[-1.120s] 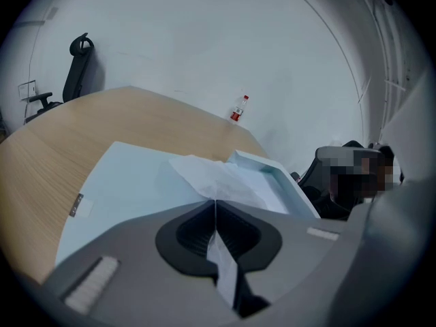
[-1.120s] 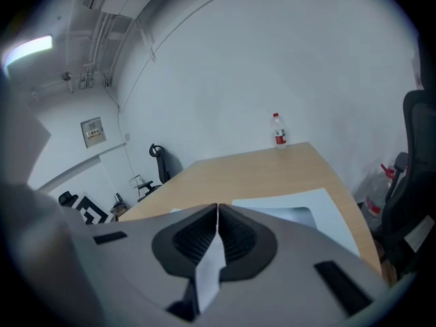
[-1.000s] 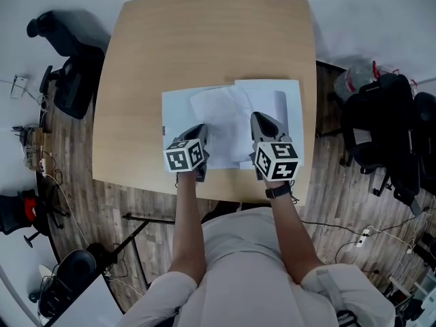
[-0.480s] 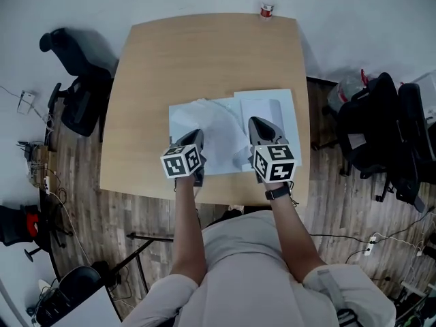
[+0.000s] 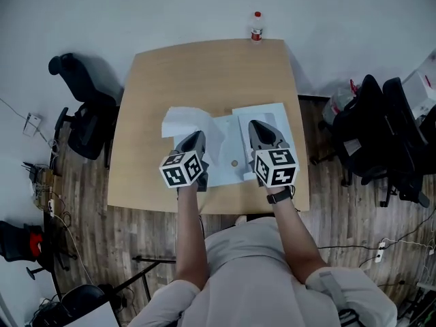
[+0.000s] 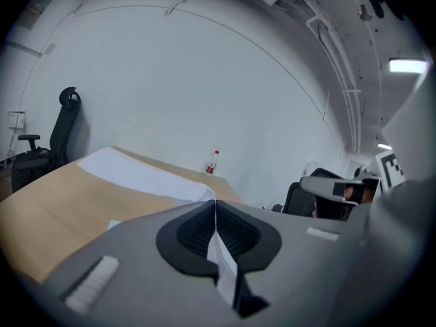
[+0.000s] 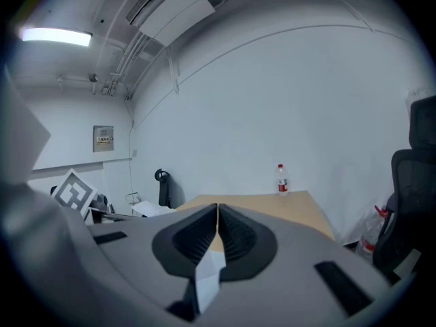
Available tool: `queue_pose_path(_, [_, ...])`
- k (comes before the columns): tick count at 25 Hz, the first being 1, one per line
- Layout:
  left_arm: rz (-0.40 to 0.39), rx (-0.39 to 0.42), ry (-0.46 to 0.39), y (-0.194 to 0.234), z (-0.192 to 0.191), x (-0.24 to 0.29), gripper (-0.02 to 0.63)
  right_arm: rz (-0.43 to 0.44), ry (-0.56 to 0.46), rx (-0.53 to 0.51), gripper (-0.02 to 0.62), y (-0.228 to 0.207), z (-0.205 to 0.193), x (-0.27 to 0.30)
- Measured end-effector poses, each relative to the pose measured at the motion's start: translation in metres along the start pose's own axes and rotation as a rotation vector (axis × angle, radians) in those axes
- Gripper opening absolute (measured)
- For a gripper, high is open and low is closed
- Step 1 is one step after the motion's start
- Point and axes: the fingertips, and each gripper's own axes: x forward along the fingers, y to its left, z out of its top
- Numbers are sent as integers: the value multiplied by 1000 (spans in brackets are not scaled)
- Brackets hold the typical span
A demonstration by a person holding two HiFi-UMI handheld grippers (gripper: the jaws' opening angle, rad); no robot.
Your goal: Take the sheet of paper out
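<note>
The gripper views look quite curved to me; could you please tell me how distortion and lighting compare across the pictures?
Left gripper view: strong fisheye, dark corners, ceiling lamp glaring at upper right. Right gripper view: same bending, yet the distant bottle stays sharp. Head view: even light, soft shadows, milder bending toward the edges.

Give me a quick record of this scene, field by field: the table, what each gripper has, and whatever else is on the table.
Table: light wood table, seen from above
Left gripper: left gripper shut on the edge of the sheet of paper, sheet partly lifted
Right gripper: right gripper shut on a white piece; paper or folder flap, cannot tell
Between grippers: pale folder lying flat
Far edge: bottle, upright, red cap
</note>
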Motion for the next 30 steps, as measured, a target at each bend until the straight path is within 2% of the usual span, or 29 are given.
queue_pose_path(2, [-24, 33, -30, -17, 17, -5, 11, -10, -26, -1, 15, -3, 9, -7])
queue_pose_path(5, [-21, 126, -63, -38, 40, -10, 11, -28, -61, -3, 14, -8, 22, -18])
queue_pose_path(9, [-25, 199, -106, -63, 54, -10, 11, -50, -106, -18, 14, -15, 39, -32])
queue_pose_path(20, [-47, 253, -275, -107, 102, -17, 11, -90, -195, -135, 14, -16, 85, -51])
queue_pose_path(24, [-37, 273, -321, -112, 116, -21, 11, -112, -225, -179, 14, -17, 97, -54])
queue_pose_path(30, [1, 287, -352, -106, 123, -22, 11, -127, -237, -181, 14, -19, 104, -53])
